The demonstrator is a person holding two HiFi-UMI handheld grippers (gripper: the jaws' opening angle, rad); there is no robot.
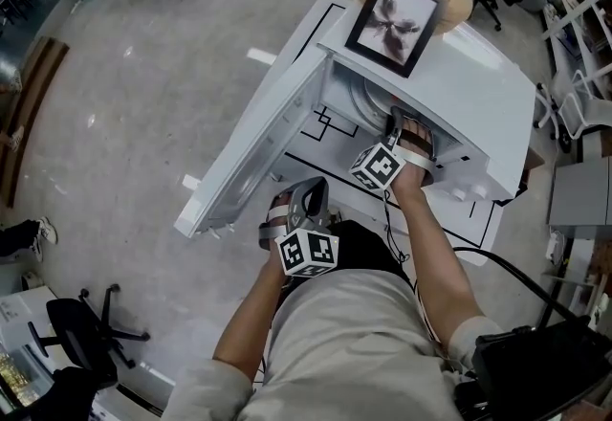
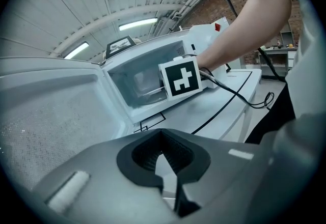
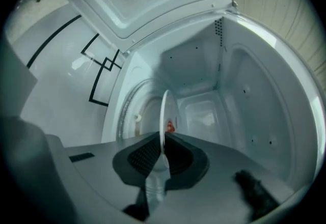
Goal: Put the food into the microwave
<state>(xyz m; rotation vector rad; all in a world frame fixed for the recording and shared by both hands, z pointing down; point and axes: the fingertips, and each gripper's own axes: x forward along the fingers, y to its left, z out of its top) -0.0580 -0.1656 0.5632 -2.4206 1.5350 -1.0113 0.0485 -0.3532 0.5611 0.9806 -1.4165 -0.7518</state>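
A white microwave (image 1: 459,94) stands on a white table with its door (image 1: 258,151) swung open to the left. My right gripper (image 1: 394,127) reaches into the cavity. In the right gripper view it (image 3: 163,144) is shut on the rim of a white plate (image 3: 164,116), seen edge-on, with a small red piece of food (image 3: 169,127) on it. The plate is inside the cavity, over the round turntable (image 3: 133,111). My left gripper (image 1: 308,194) stays outside, in front of the door near the table's front edge. In its own view it (image 2: 164,154) is shut and holds nothing.
A black-framed picture (image 1: 397,19) leans on top of the microwave. The table (image 2: 224,116) has black line markings and a black cable (image 2: 244,98) running over it. The open door (image 2: 51,111) fills the left of the left gripper view. An office chair (image 1: 81,328) stands on the floor at lower left.
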